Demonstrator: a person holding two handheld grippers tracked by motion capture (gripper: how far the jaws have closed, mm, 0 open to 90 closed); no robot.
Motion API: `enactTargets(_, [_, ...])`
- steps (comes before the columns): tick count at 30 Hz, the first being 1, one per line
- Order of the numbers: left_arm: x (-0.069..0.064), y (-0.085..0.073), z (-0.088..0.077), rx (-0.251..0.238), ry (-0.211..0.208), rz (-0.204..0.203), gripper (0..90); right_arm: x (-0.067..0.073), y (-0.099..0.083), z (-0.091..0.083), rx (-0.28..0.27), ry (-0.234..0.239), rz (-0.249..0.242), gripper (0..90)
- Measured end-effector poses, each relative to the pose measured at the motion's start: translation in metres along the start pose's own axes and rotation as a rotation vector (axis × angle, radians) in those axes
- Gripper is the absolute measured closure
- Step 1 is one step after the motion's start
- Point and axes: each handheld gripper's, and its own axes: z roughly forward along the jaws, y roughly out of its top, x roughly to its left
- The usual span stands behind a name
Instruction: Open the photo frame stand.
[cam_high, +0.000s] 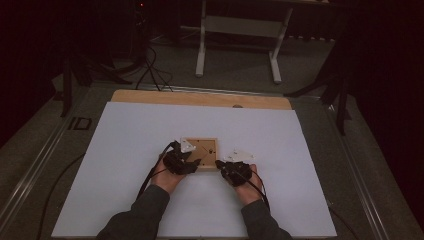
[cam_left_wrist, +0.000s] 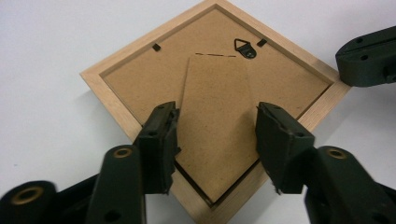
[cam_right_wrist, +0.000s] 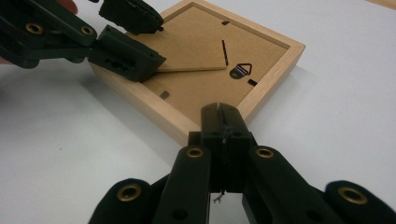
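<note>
Wooden picture frame (cam_left_wrist: 116, 84) is lying face down on the white counter (cam_high: 125, 150), roughly mid-counter, just ahead of both hands, w/ its brown backing board (cam_left_wrist: 280, 79) facing up. On the backing: a small metal hanging hook (cam_left_wrist: 244, 47) near one edge, dark retaining tabs (cam_left_wrist: 156, 47) along the inner rim, and a fold-out stand flap (cam_left_wrist: 215, 121) whose free end is lifting a bit off the board, as the right gripper view shows from the side (cam_right_wrist: 196, 63).

Left gripper (cam_left_wrist: 217, 142) is hovering over the frame's near corner w/ its jaws standing apart, one on either side of the flap's lower part; pads aren't pressing on it, so it's open and holding nothing. In the high view it's sitting at the frame's left-near side (cam_high: 192, 162).

Right gripper (cam_right_wrist: 219, 119) is closed tight, jaws meeting w/ nothing between them; its tip is resting against the frame's outer wooden edge at a corner, approx. opposite the left one. High view puts it at the frame's right-near corner (cam_high: 220, 164).

Person's forearms are coming in from the bottom edge, sleeves (cam_high: 145, 210) dark. Counter's far strip is showing bare wood (cam_high: 200, 98). Beyond it a white table stand (cam_high: 240, 30) is standing on the floor.
</note>
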Motion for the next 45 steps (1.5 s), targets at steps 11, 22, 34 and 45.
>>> enactTargets(11, [-0.003,0.017,-0.011,-0.024,0.024,0.004,50.9,0.000,0.000,0.000,-0.002,0.000,-0.001,89.7])
enactTargets(22, [0.002,0.018,-0.021,-0.062,0.014,-0.052,52.2,0.000,0.000,0.000,-0.002,0.002,0.001,89.6])
enactTargets(34, [0.001,-0.005,-0.047,-0.107,-0.050,-0.013,68.4,0.000,-0.001,0.000,-0.005,0.000,0.005,89.6])
enactTargets(45, [0.006,-0.020,-0.042,-0.052,-0.040,-0.035,89.4,0.000,-0.001,0.000,-0.005,0.001,0.004,89.6])
